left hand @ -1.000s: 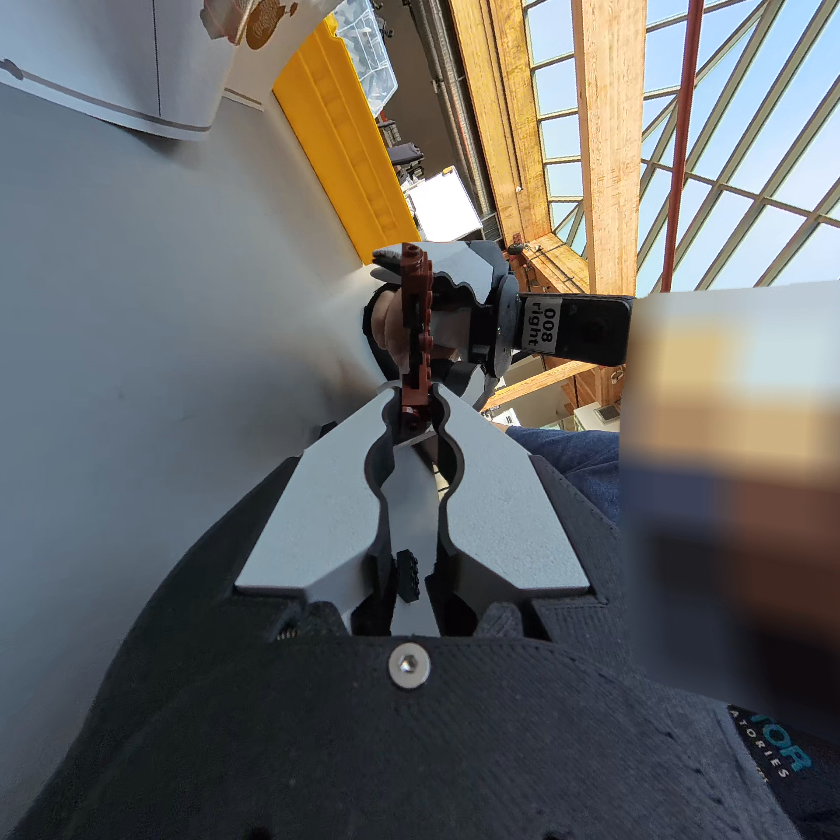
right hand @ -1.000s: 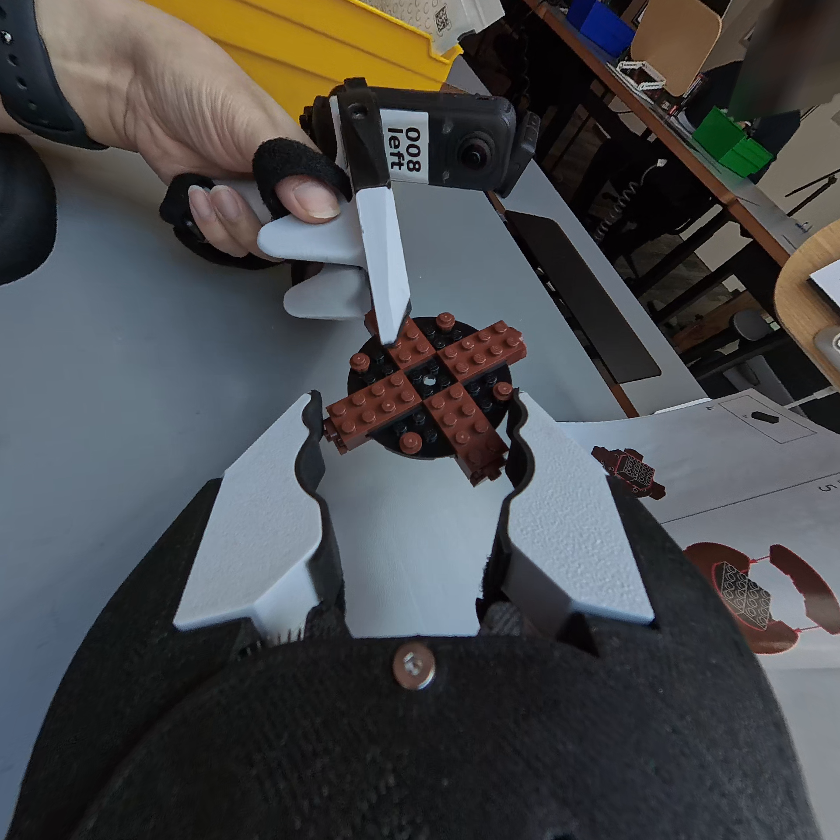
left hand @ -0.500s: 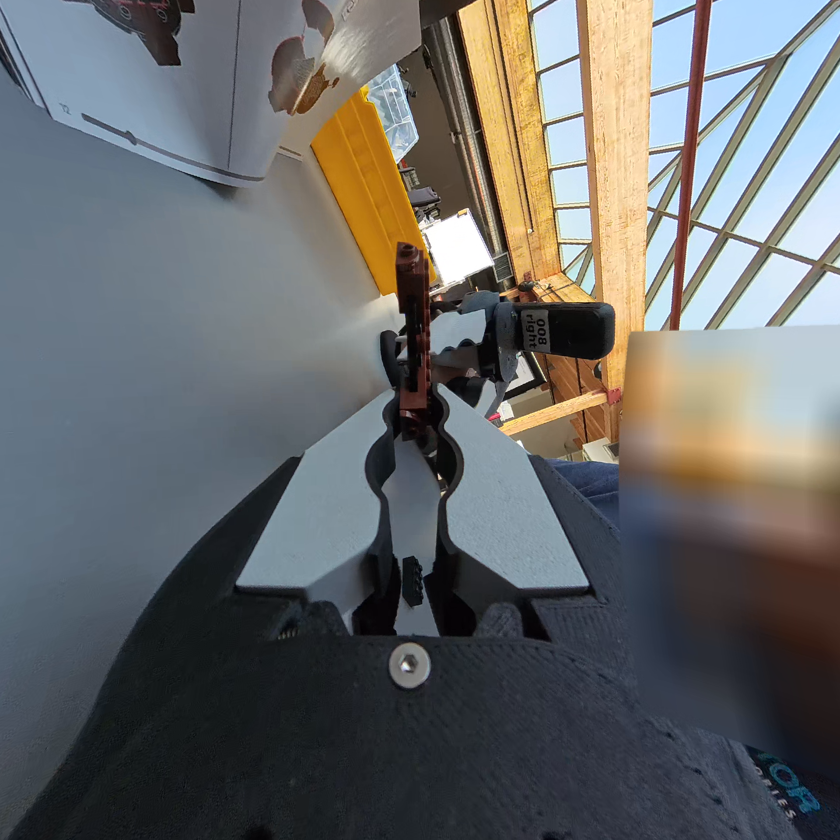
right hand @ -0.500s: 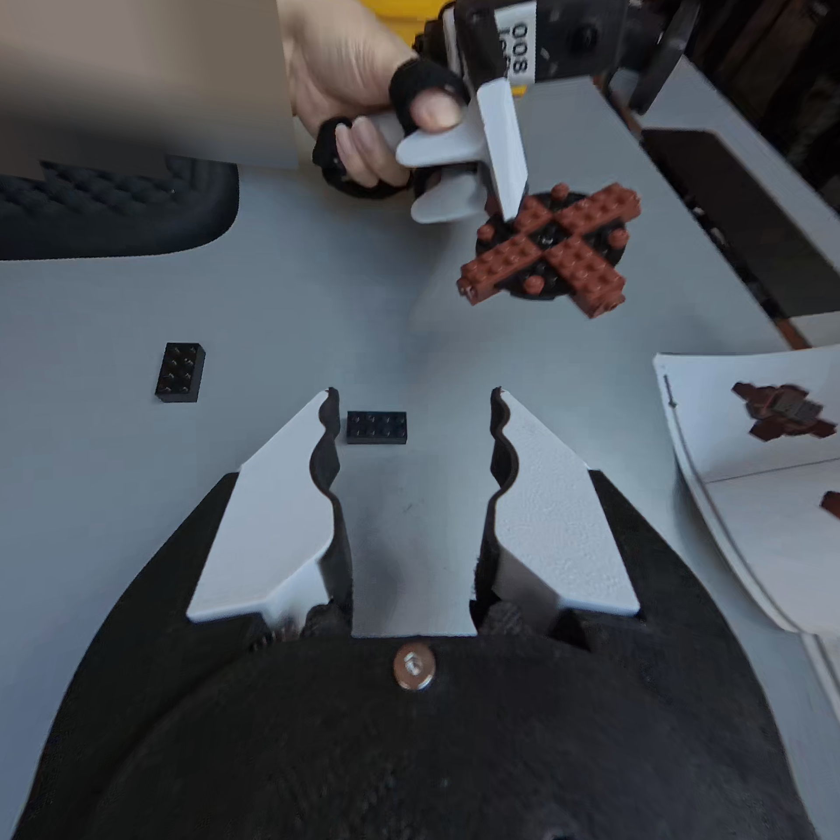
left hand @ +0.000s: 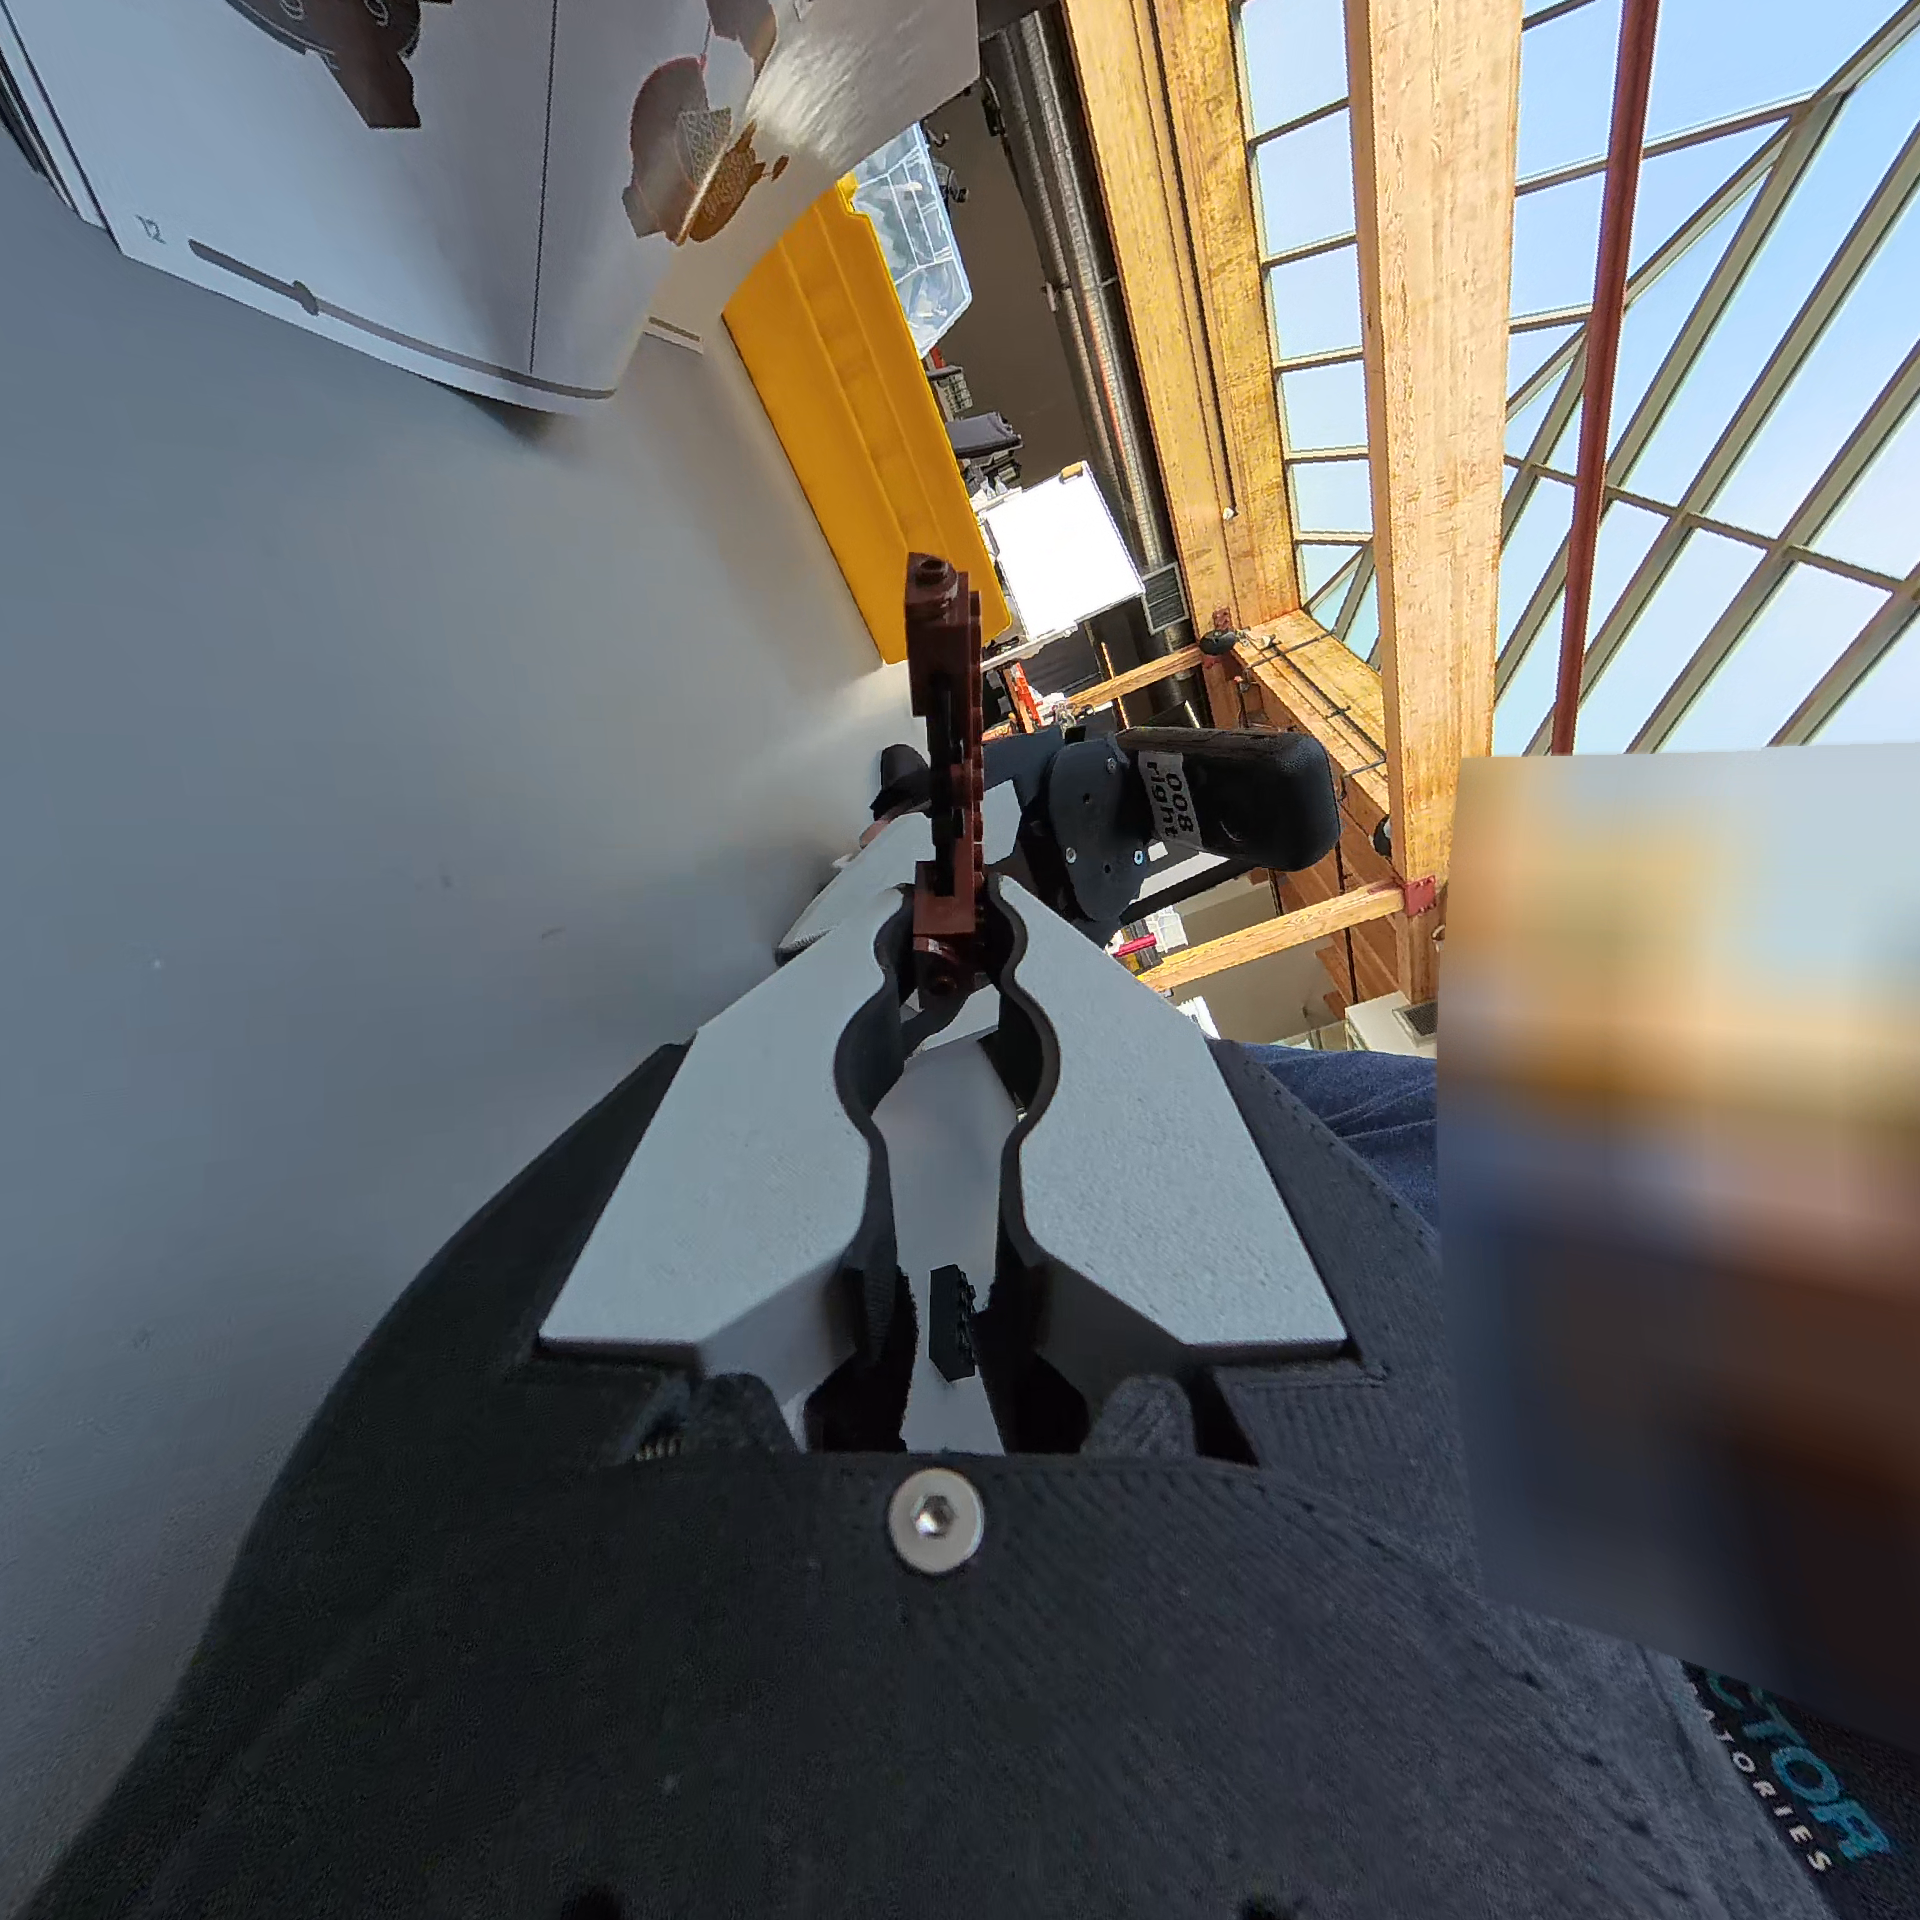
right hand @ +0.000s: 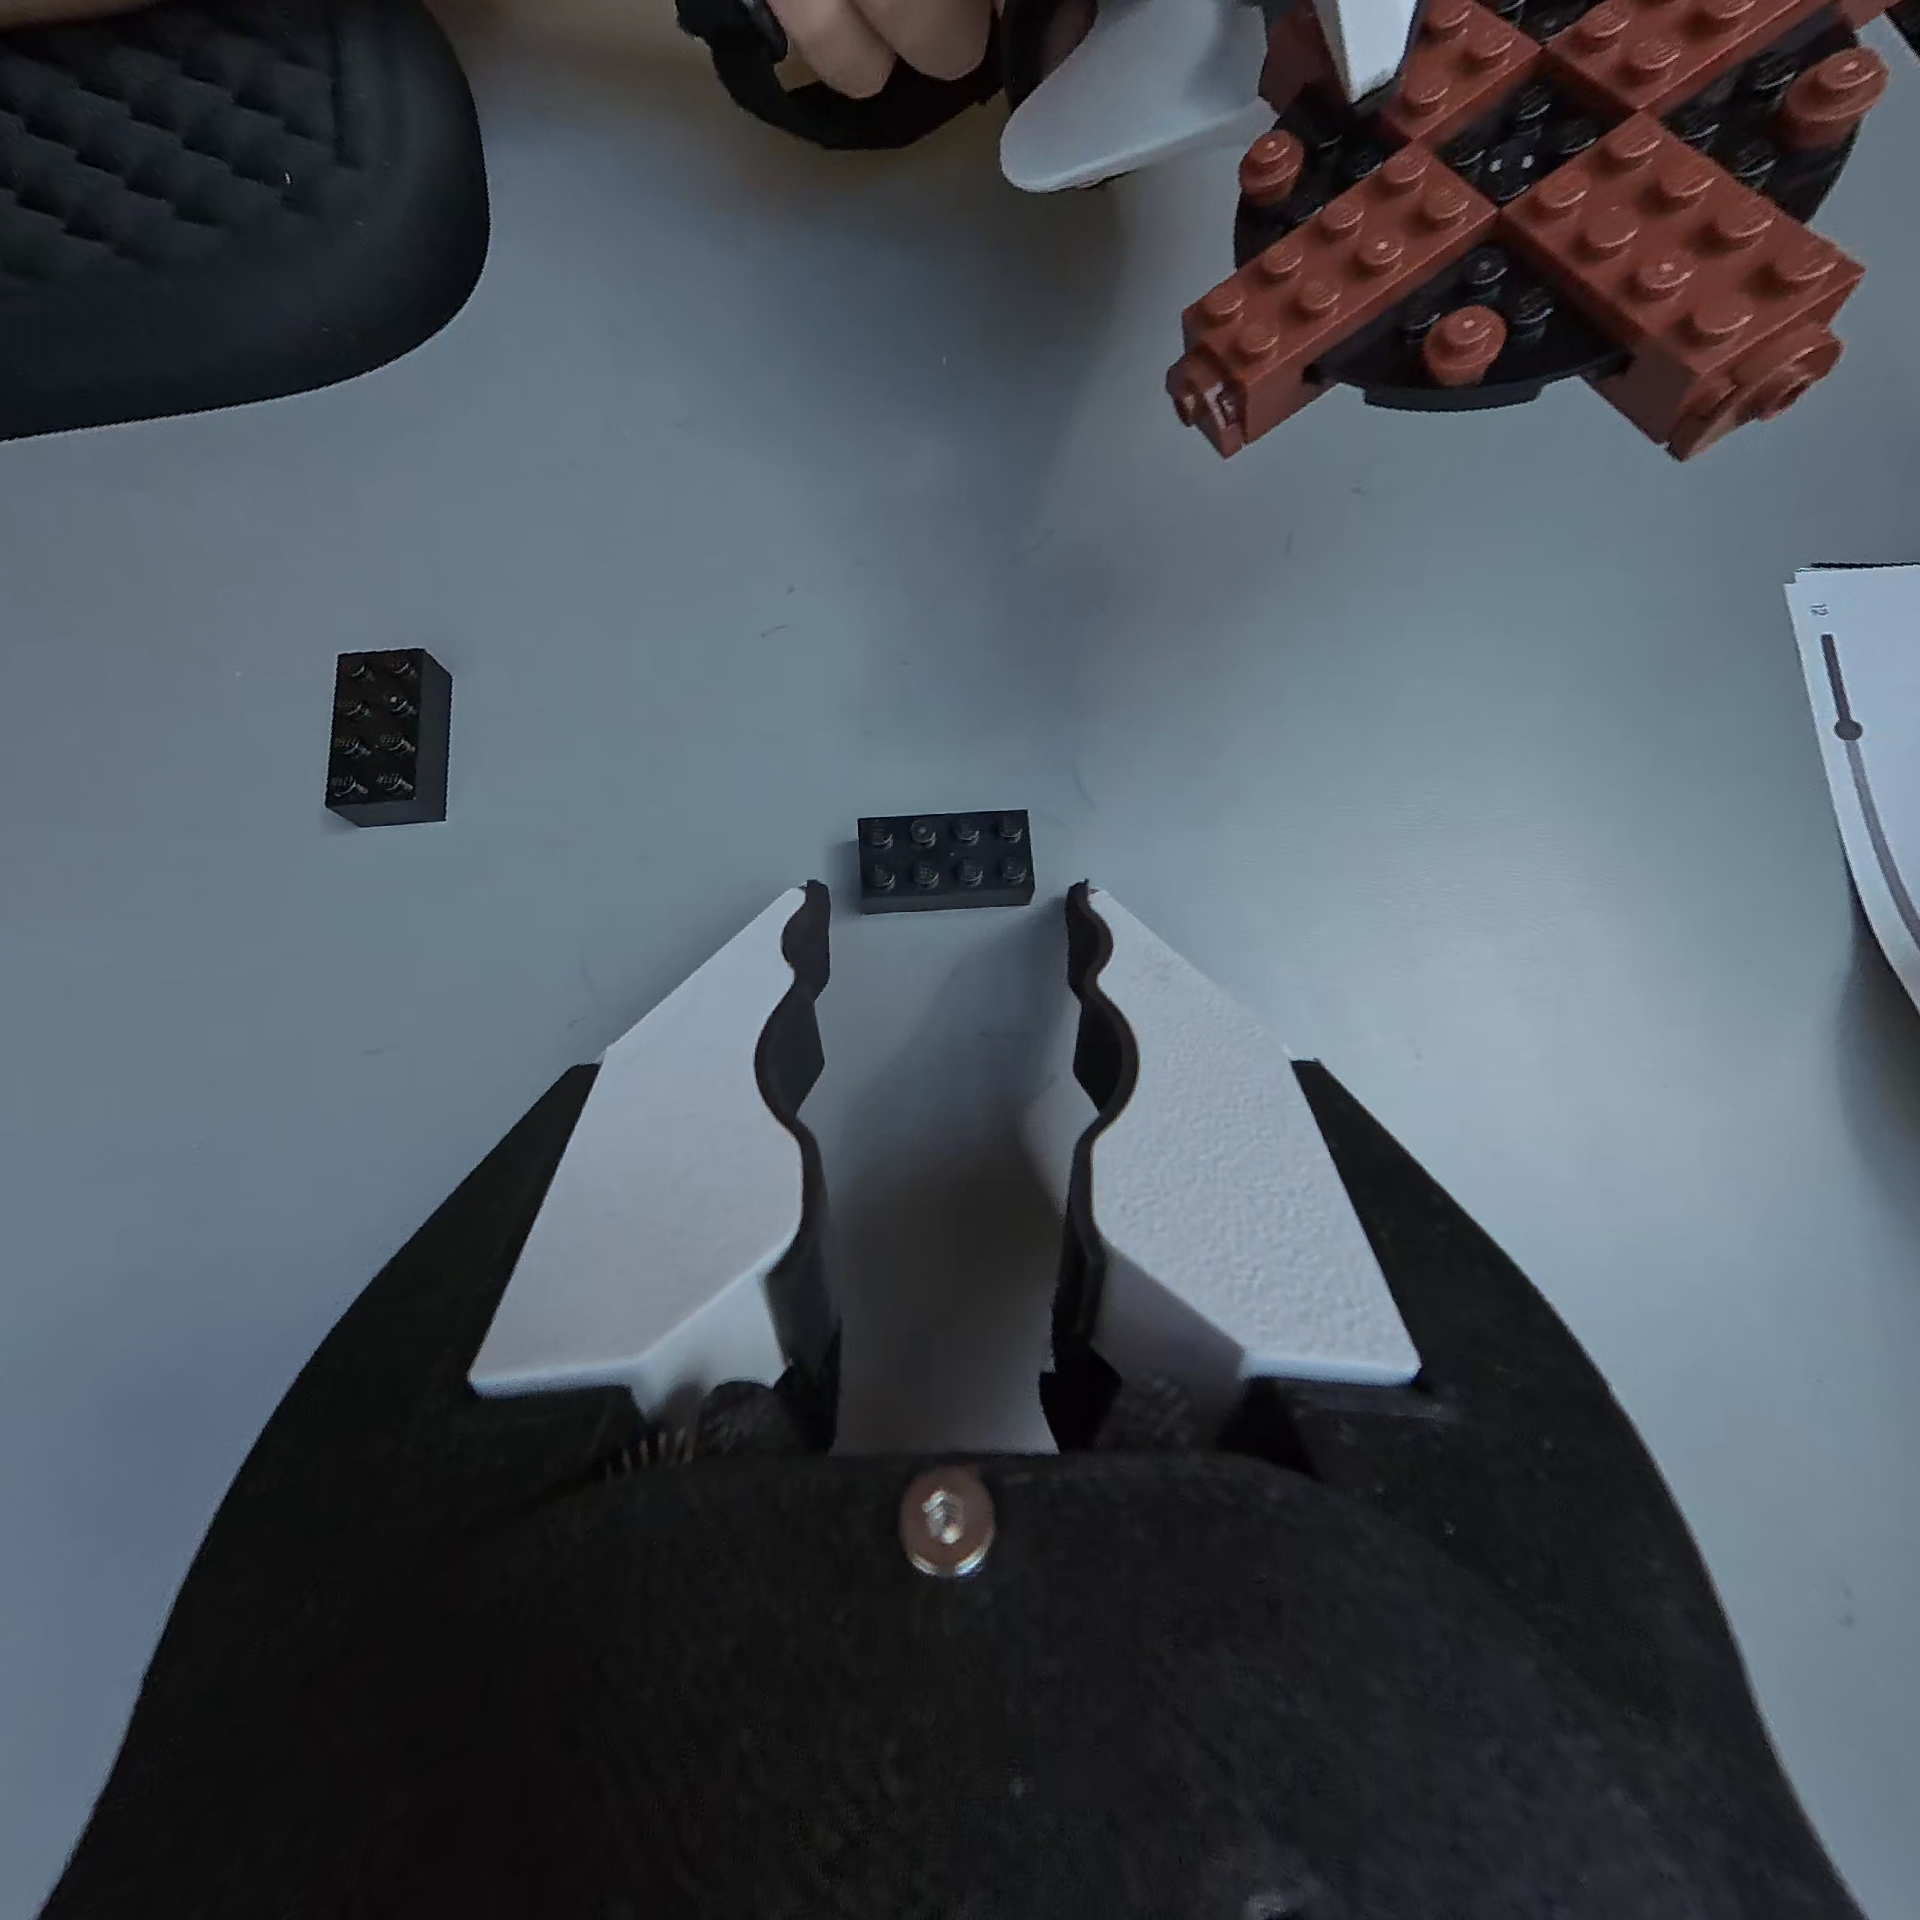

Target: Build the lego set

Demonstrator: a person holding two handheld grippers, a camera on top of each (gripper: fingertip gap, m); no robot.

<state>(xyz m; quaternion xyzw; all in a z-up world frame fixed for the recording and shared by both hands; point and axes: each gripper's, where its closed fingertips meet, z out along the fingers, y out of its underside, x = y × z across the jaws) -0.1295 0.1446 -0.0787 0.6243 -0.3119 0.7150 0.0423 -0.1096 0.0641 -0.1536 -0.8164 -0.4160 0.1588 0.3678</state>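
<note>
Two black bricks lie on the grey bench (right hand: 1351, 727): one brick (right hand: 390, 736) far left, the other brick (right hand: 944, 861) just past the tips of the right gripper (right hand: 945, 894), whose jaws are wide and hold nothing. Up right, the left gripper (left hand: 948, 914) pinches the brown-and-black model (right hand: 1538, 208) by its edge, above the bench. A booklet (right hand: 1860, 769) lies at the right edge.

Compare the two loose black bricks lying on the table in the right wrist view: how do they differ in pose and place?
The near black brick lies crosswise just past the open right gripper; the far-left black brick lies lengthwise, well off to the left. The near one sits in line with the gripper's gap; the other sits outside it. Both are black, studs up, flat on the grey table.
</note>
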